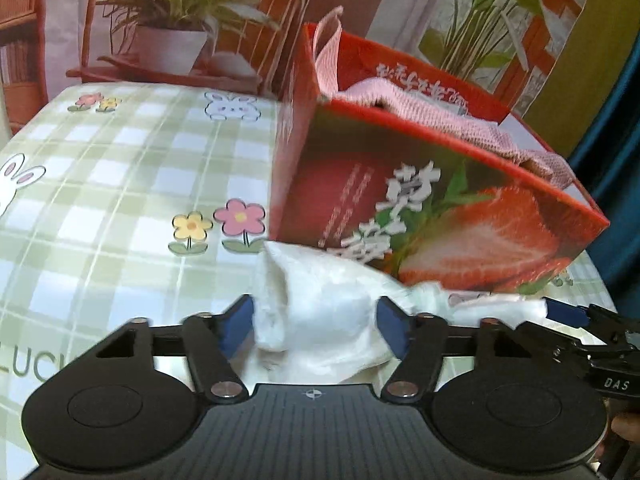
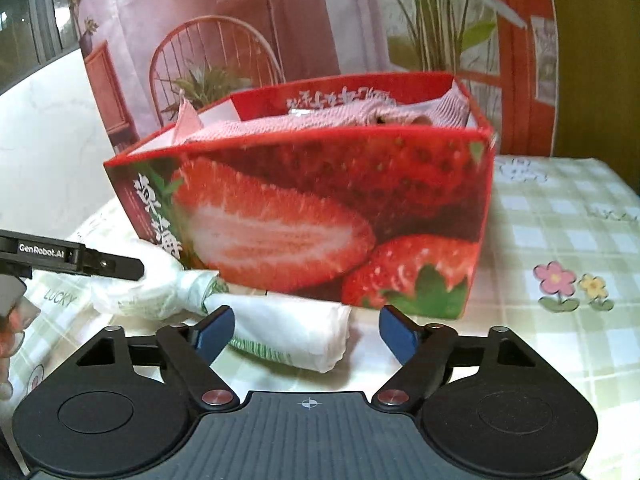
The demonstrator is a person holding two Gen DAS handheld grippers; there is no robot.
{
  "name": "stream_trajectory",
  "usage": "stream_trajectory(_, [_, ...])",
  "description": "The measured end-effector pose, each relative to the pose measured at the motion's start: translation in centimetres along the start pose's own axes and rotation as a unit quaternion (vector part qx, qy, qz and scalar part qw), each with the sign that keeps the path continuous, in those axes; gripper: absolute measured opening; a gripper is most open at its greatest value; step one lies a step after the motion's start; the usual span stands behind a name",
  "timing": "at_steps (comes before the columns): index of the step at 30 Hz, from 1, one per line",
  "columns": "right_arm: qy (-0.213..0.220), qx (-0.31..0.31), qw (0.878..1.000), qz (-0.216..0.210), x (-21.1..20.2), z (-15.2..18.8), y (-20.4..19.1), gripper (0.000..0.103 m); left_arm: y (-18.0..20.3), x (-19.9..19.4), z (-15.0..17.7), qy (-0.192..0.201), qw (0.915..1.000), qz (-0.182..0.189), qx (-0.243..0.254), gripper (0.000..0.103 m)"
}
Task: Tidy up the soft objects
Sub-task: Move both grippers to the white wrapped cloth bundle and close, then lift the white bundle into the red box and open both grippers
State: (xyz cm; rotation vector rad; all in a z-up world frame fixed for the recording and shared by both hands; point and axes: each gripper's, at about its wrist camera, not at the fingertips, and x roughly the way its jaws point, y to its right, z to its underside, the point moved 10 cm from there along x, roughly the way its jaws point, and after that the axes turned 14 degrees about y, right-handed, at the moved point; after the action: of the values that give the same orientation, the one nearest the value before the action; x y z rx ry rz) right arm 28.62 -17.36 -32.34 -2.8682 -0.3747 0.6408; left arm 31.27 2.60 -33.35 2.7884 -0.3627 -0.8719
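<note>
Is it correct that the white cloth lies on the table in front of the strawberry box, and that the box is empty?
Not quite. The white cloth does lie on the checked table in front of the strawberry box, but the box is not empty: the right wrist view shows a pink knitted fabric inside it.

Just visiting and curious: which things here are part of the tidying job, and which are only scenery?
Part of the job: white cloth, strawberry box, pink knit inside it.

Just scenery: checked tablecloth, printed backdrop.
</note>
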Motion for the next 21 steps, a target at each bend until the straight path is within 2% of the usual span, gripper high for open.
stream_trajectory(1, [-0.003,0.001,1.0,-0.003,0.1,0.3,-0.2,0.065,0.1,-0.1,0.3,0.001,1.0,0.005,0.002,0.049])
stream_trajectory(2, [-0.006,0.003,1.0,-0.005,0.2,0.5,-0.3,0.054,0.3,-0.2,0.4,0.003,0.9999,0.009,0.006,0.046])
stream_trajectory(3, [-0.009,0.004,1.0,-0.007,0.2,0.8,-0.4,0.049,0.5,-0.4,0.4,0.006,0.9998,0.012,0.014,0.037])
stream_trajectory(5, [-0.009,0.003,1.0,-0.002,0.3,0.9,-0.2,0.032,1.0,-0.8,0.4,0.013,0.9994,0.011,0.029,0.033])
stream_trajectory(8, [-0.005,0.015,1.0,-0.008,-0.3,0.8,0.0,0.02,1.1,-1.7,0.1,0.021,0.9992,0.016,0.029,0.027])
stream_trajectory(15, [0.025,0.016,0.999,-0.027,-3.1,-1.0,-0.2,0.016,2.5,-4.2,-1.3,0.046,0.998,0.023,0.038,0.025])
stream_trajectory(21, [0.066,0.011,0.997,-0.043,-6.1,-4.5,-0.8,0.015,4.2,-7.8,-4.5,0.093,0.9937,0.037,0.05,0.025])
